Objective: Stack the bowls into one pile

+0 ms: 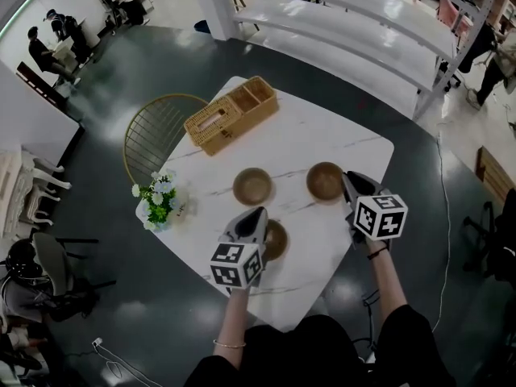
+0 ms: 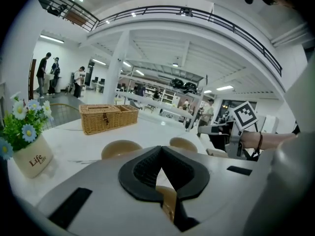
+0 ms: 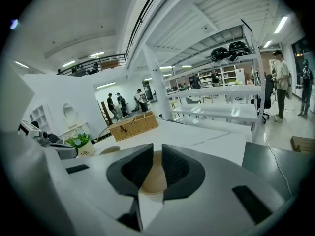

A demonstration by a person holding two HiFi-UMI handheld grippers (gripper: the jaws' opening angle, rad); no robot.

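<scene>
Three wooden bowls stand apart on the white marble table [image 1: 347,143]: a middle bowl [image 1: 252,185], a right bowl [image 1: 324,181] and a near bowl [image 1: 276,239]. My left gripper [image 1: 258,213] hovers over the near bowl's left rim and hides part of it. Its jaws meet at the tips, empty. In the left gripper view, the left gripper [image 2: 161,149] shows the near bowl [image 2: 166,199] through the gap below its tips. My right gripper [image 1: 347,176] is at the right bowl's right edge. In the right gripper view the right gripper [image 3: 156,149] is shut, with that bowl [image 3: 153,178] just beyond it.
A wicker basket [image 1: 232,113] sits at the table's far left corner. A flower pot [image 1: 159,201] stands on the left edge. A gold wire chair [image 1: 157,131] is beside the table. White shelving [image 1: 355,22] runs behind. People are further off.
</scene>
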